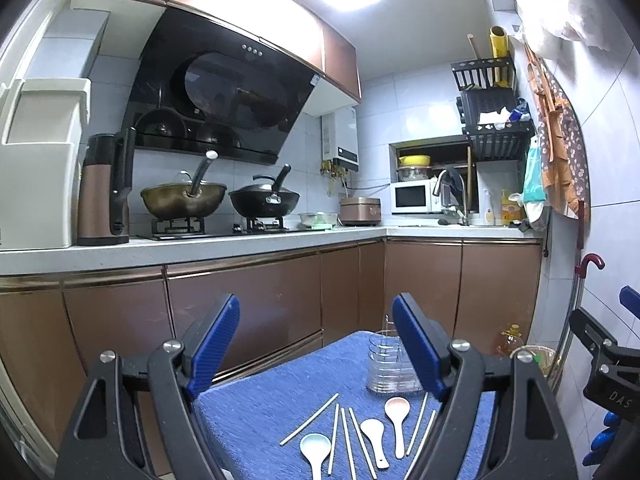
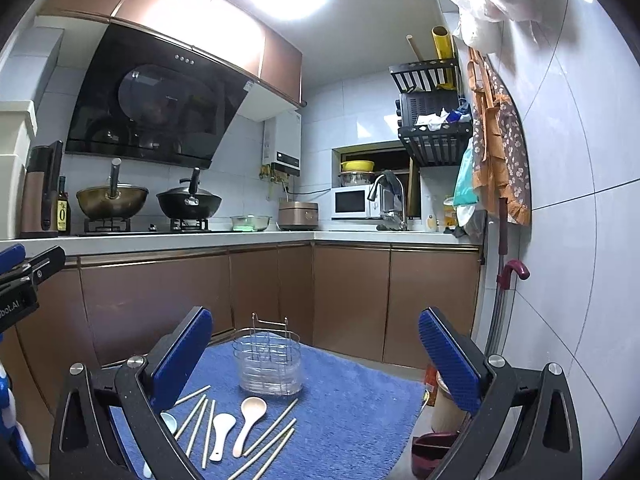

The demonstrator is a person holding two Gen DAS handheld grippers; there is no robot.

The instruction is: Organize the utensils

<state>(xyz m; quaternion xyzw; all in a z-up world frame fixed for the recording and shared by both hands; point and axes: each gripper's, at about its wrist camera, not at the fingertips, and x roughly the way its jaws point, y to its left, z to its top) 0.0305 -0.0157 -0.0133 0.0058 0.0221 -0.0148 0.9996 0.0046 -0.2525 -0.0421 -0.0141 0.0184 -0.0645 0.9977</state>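
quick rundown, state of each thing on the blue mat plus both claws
left claw: open, holding nothing
right claw: open, holding nothing
utensil holder: upright, no utensils inside
pink spoon: lying flat on the mat
white spoon: lying flat on the mat
pale blue spoon: lying flat on the mat
chopsticks: loose, scattered flat
blue mat: spread out under everything

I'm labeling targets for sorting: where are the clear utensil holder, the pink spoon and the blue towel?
clear utensil holder [image 2: 270,364]: right wrist view, front wall.
pink spoon [image 2: 253,407]: right wrist view, bowl.
blue towel [image 2: 360,412]: right wrist view, bare patch right of the chopsticks.
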